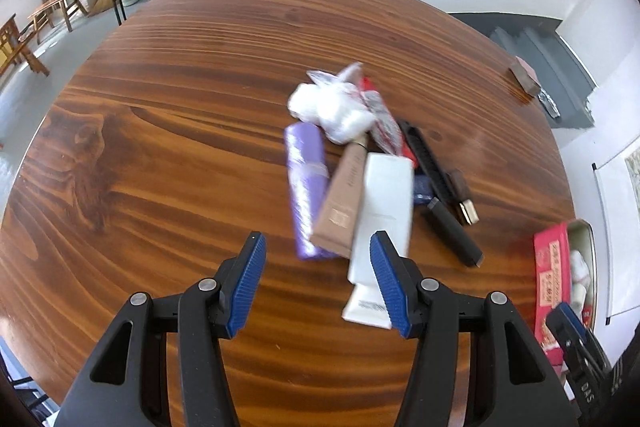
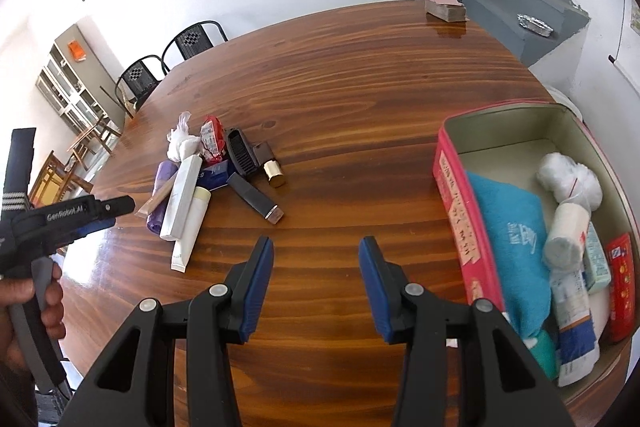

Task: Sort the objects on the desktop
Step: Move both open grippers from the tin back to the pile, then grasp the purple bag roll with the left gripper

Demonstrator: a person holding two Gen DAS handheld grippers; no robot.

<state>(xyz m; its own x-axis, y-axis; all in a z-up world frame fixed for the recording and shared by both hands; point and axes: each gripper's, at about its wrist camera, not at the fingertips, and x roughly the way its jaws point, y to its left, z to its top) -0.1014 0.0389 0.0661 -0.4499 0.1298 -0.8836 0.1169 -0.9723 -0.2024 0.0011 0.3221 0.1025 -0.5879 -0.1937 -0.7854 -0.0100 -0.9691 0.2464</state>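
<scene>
Your left gripper's (image 1: 318, 247) fingers stand apart with nothing between them, hanging above the worktop (image 1: 180, 107) at the near edge of the pile; the right-hand blue pad (image 1: 386, 279) crosses in front of the white tube (image 1: 368, 307), though whether it touches the tube cannot be told through the blur. Just beyond the fingertips the long white box (image 1: 386, 203) lies across that tube, with the tan carton (image 1: 344, 199) leaning against its left side and the purple packet (image 1: 306, 187) left of that again, flat on the wood. Right of the white box you have the black bar with a copper-coloured end (image 1: 454, 233), the dark ribbed piece (image 1: 430, 163) and the brown bottle with a gold cap (image 1: 464, 197). Farthest in the pile sit the white cotton balls in clear wrap (image 1: 332, 107) and the red-and-white packet (image 1: 380, 115), which overlap each other. Your right gripper's (image 2: 316, 247) fingers also stand apart and empty, over bare wood between the pile and the pink tin (image 2: 460, 227), well clear of both. That tin lies open on the right and already holds a blue cloth (image 2: 512, 243), a wrapped cotton bundle (image 2: 570, 179), a white roll (image 2: 566, 231), a red packet (image 2: 622, 287) and some small boxes too crowded to tell apart. At the far edge of the worktop rests a small pink-topped block (image 2: 444, 7).
</scene>
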